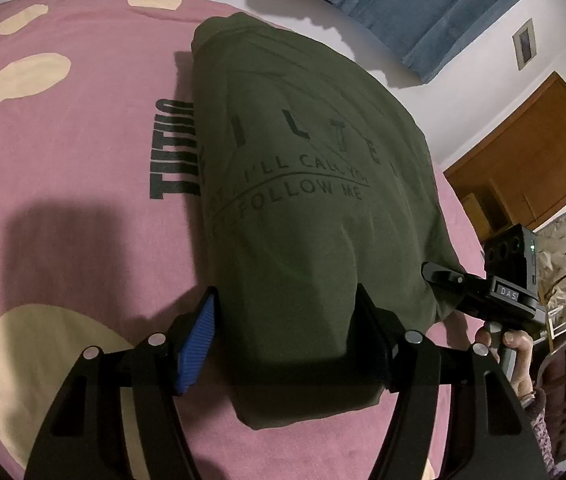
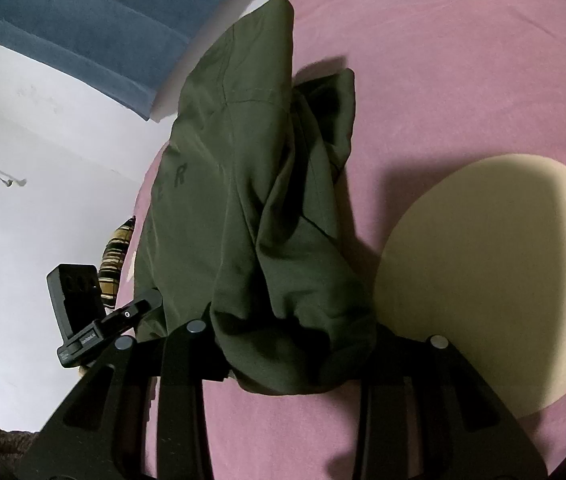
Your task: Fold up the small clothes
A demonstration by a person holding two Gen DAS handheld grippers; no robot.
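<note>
Lying on a pink bedsheet (image 1: 75,184) with cream spots, the olive-green T-shirt (image 1: 303,168) stretches away from the left wrist camera, its dark printed lettering facing up. Its near hem runs straight into the left gripper (image 1: 287,316): the cloth fills the gap between the blue-ribbed pad (image 1: 199,344) on the left and the black finger on the right, and both press against the bunched fabric, so the jaws are clamped at a middling width on the shirt's near edge. Off to the right in this view, the right gripper (image 1: 443,276) reaches to the shirt's right-hand near corner, with a hand (image 1: 511,344) wrapped round its handle. A blue headboard and a wooden door stand beyond the bed.

From the right wrist camera, the same T-shirt (image 2: 243,184) rises in a crumpled ridge, folded lengthwise with one sleeve spilling to the right. Its near corner is gathered into a thick wad sitting between the right gripper (image 2: 283,344) fingers, which are drawn in narrow and pinch the cloth. To the left, the left gripper (image 2: 139,308) touches the shirt's other near edge. A large cream spot (image 2: 503,280) on the sheet lies just right of the wad.
</note>
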